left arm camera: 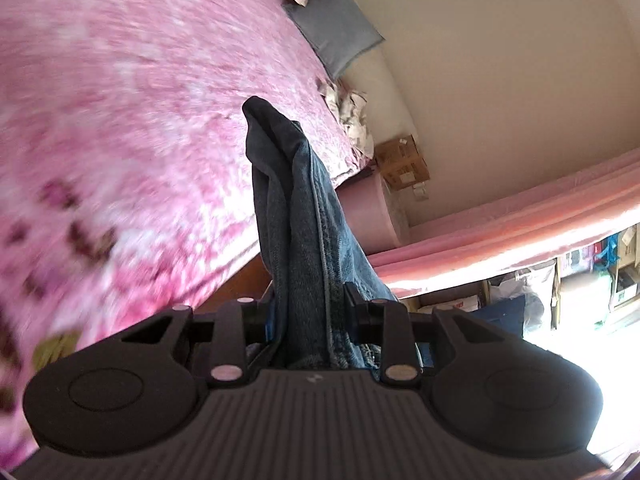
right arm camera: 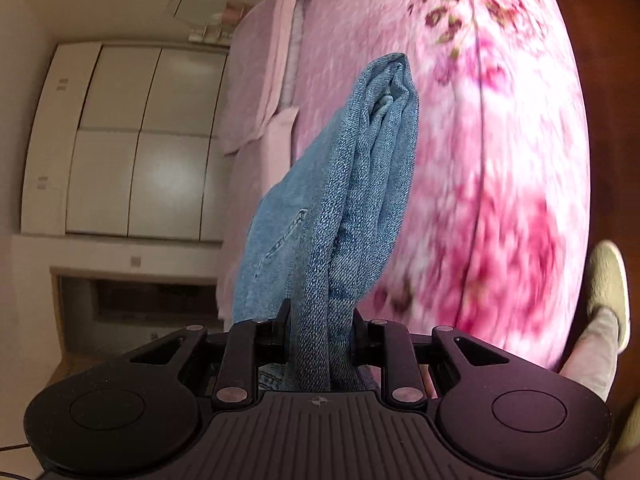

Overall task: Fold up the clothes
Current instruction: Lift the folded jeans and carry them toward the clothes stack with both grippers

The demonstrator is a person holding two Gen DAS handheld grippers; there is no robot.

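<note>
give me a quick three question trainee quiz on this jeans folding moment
1. True or false: the left hand-held gripper is shut on bunched blue denim jeans.
2. What does the right hand-held gripper hold? A) a grey pillow B) blue denim jeans C) nothing
3. Fill in: beyond the denim lies a bed under a pink floral ____.

Key: 1 true; 2 B; 3 bedspread. A grey pillow lies at the bed's far edge, untouched.
</note>
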